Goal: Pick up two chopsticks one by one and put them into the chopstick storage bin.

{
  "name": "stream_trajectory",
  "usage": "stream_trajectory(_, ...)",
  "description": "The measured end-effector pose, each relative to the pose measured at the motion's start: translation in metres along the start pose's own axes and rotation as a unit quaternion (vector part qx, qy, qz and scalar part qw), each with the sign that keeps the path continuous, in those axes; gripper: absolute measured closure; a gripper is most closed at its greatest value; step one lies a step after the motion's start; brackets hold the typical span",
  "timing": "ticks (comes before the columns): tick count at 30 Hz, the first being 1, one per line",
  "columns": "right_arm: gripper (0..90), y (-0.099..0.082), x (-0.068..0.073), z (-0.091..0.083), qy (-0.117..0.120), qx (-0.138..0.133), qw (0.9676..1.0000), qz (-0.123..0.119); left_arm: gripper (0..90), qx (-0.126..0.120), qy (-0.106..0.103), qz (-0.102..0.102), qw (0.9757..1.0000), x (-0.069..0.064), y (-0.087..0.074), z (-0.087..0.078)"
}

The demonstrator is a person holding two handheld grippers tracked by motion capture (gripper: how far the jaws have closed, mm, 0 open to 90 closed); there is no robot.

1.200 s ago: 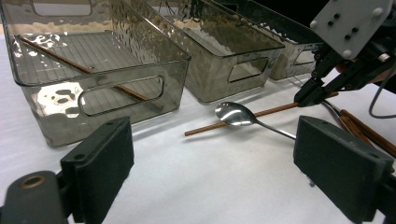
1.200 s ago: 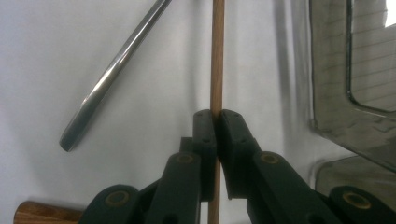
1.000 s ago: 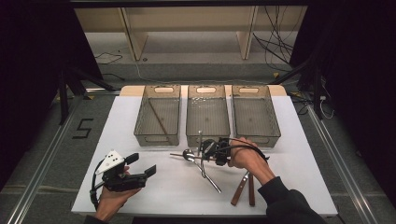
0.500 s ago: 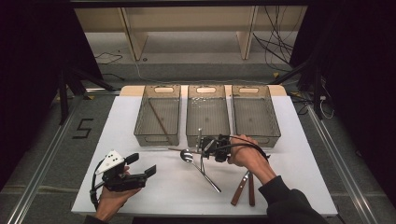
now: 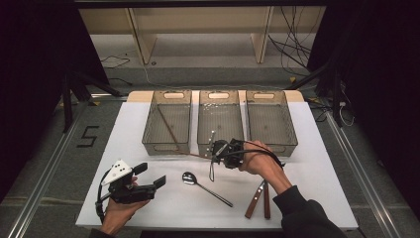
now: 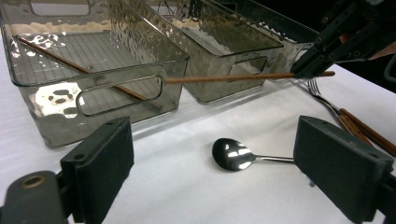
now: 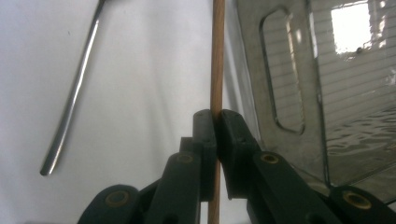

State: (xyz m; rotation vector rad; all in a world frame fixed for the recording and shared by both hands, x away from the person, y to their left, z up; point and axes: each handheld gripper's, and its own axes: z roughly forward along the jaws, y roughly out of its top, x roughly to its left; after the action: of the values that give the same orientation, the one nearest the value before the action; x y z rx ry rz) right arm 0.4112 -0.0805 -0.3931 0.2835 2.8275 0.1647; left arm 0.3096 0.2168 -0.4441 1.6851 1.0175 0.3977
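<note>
**Wooden chopstick pinched in front of the smoky bins**

Smoky clear plastic forms the three bins; the middle bin [image 5: 220, 124] serves as landmark. Left of it, the left bin [image 5: 168, 121] holds one chopstick lying slantwise on its floor [image 6: 70, 65]. Just before the middle bin's near wall, the right gripper [image 5: 218, 150] is clamped tight on a second chopstick [image 7: 217, 56], lifted off the table. Nearer the person and well to the left, the left gripper [image 5: 148, 176] rests with jaws spread wide, holding nothing. A steel spoon [image 5: 190, 178] lies below the middle bin; a fork and another wooden-handled piece [image 5: 260, 198] lie down to its right.
</note>
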Motion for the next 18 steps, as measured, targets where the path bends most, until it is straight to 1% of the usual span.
stream_trajectory(1, 85.5, 0.0, 0.0, -0.002, 0.001, -0.003, 1.0, 0.005, 11.7, 0.0, 0.0, 0.0, 1.0, 0.0, 0.0, 0.0)
stream_trajectory(4, 85.6, 0.002, -0.004, -0.005, 0.005, -0.024, 0.9995, 0.02, 11.7, 0.0, 0.0, 0.0, 1.0, 0.0, 0.0, 0.0)
stream_trajectory(6, 85.5, 0.003, -0.007, -0.007, 0.008, -0.041, 0.9988, 0.024, 11.7, 0.0, 0.0, 0.0, 1.0, 0.0, 0.0, 0.0)
stream_trajectory(8, 85.5, 0.005, -0.008, -0.01, 0.009, -0.047, 0.9982, 0.035, 11.8, 0.0, 0.0, 0.0, 1.0, 0.0, 0.0, 0.0)
stream_trajectory(9, 85.5, 0.006, -0.009, -0.01, 0.009, -0.052, 0.998, 0.034, 11.8, 0.0, 0.0, 0.0, 1.0, 0.0, 0.0, 0.0)
stream_trajectory(11, 85.6, 0.009, -0.011, -0.011, 0.012, -0.058, 0.9974, 0.042, 11.8, 0.0, 0.0, 0.0, 1.0, 0.0, 0.0, 0.0)
stream_trajectory(12, 85.5, 0.01, -0.012, -0.011, 0.011, -0.063, 0.9968, 0.049, 11.7, 0.0, 0.001, 0.0, 1.0, 0.0, 0.0, 0.0)
stream_trajectory(13, 85.5, 0.011, -0.013, -0.011, 0.015, -0.066, 0.9963, 0.053, 11.7, -0.001, 0.0, 0.0, 1.0, 0.0, 0.0, 0.0)
stream_trajectory(14, 85.6, 0.012, -0.015, -0.011, 0.015, -0.071, 0.9959, 0.055, 11.7, -0.001, 0.001, 0.0, 1.0, 0.0, 0.0, 0.0)
stream_trajectory(18, 85.6, 0.017, -0.022, -0.011, 0.018, -0.09, 0.993, 0.074, 11.7, -0.002, 0.002, -0.001, 1.0, 0.0, 0.0, 0.0)
